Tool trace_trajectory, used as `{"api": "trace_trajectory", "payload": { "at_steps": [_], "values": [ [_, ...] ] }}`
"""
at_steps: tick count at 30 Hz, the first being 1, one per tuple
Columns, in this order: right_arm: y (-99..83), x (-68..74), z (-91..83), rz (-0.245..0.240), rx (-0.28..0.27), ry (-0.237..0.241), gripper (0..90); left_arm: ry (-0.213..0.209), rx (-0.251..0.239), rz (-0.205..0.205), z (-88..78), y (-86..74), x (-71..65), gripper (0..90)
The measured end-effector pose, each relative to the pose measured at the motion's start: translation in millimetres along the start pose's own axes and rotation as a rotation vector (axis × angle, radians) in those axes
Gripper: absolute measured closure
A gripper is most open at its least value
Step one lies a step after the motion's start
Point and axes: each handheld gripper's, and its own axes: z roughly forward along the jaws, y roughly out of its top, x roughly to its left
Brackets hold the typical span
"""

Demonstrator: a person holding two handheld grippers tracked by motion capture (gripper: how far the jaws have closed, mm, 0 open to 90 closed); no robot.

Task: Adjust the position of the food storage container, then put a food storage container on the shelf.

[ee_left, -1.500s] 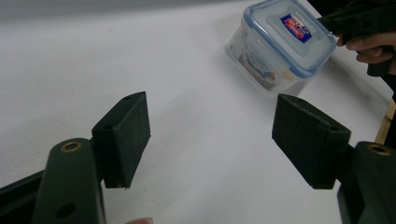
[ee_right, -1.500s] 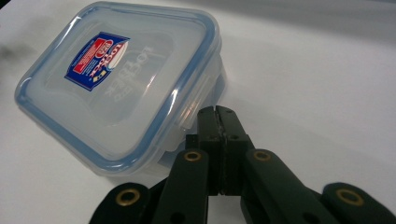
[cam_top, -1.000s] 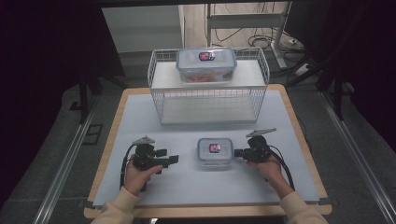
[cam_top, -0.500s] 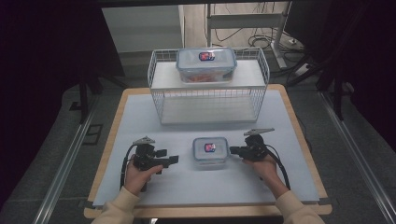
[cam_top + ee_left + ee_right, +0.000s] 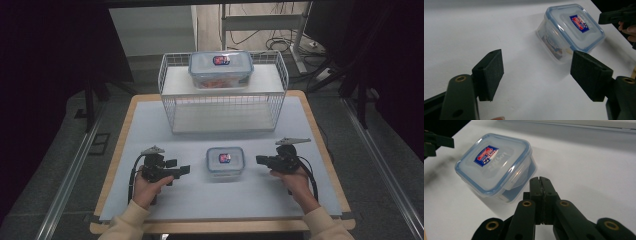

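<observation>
A small clear box with a blue-rimmed lid and a red-and-blue label (image 5: 225, 161) sits on the white mat between my two grippers. My left gripper (image 5: 184, 170) is just left of it, open and empty, jaws pointing at the box. In the left gripper view the box (image 5: 571, 30) lies ahead and to the right of the wide-apart pads (image 5: 490, 72). My right gripper (image 5: 260, 160) is a short gap right of the box, shut on nothing. In the right gripper view its closed tips (image 5: 540, 180) are near the box's side latch (image 5: 520, 176), apart from it.
A white wire rack (image 5: 225, 107) stands at the back of the mat, its lower level open toward me. A larger lidded container (image 5: 220, 69) rests on its top shelf. The table's wooden edge (image 5: 220, 227) runs along the front.
The small box slid slightly left as my right gripper moved in toward it. The right gripper has since drawn back a little to the right. The left gripper stayed put.
</observation>
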Motion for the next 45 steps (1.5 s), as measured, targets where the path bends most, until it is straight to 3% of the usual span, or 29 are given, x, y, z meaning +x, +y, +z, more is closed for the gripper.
{"api": "trace_trajectory", "payload": {
  "at_steps": [9, 13, 15, 16, 17, 18, 20, 23, 27, 33, 39, 45],
  "values": [
    [-0.2, 0.3, 0.2, -0.006, 0.005, 0.004, 88.4, 0.005, -0.007, -0.008, -0.7, 0.9, 0.8, 25.6],
    [0.3, -1.3, -1.4, 0.003, -0.011, 0.007, 83.6, 0.006, -0.010, -0.004, -2.3, 1.4, 0.7, 25.5],
    [0.9, -2.1, -2.1, 0.010, -0.018, 0.022, 70.9, 0.000, -0.014, -0.008, -2.6, 2.1, 0.3, 25.1],
    [0.9, -2.1, -2.1, 0.010, -0.018, 0.022, 70.9, 0.000, -0.014, -0.008, -2.6, 2.1, 0.3, 24.8],
    [2.7, -3.0, -3.0, 0.026, -0.022, 0.032, 58.2, -0.009, -0.019, -0.019, -2.4, 3.8, 0.0, 24.4],
    [3.1, -3.5, -3.2, 0.034, -0.027, 0.040, 54.6, -0.009, -0.019, -0.019, -2.4, 3.8, 0.0, 23.6],
    [4.3, -5.2, -3.9, 0.056, -0.033, 0.055, 46.0, -0.001, -0.036, -0.054, -1.5, 6.0, 0.1, 20.0],
    [5.2, -6.6, -4.3, 0.073, -0.033, 0.064, 40.6, -0.023, -0.042, -0.089, 0.4, 9.1, 1.2, 18.0],
    [6.5, -6.1, -3.4, 0.092, -0.027, 0.089, 35.0, -0.043, -0.047, -0.103, 4.2, 13.0, 0.1, 17.9],
    [9.1, -1.0, 1.6, 0.088, -0.008, 0.125, 30.5, -0.094, -0.029, -0.137, 22.8, 22.5, -3.2, 18.2],
    [12.3, 1.3, 12.8, 0.123, 0.004, 0.159, 27.6, -0.142, 0.019, -0.167, 49.1, 29.3, -9.9, 18.6],
    [13.9, 6.8, 27.1, 0.128, 0.035, 0.177, 26.6, -0.191, 0.068, -0.192, 71.2, 31.7, -15.9, 20.5]
  ]
}}
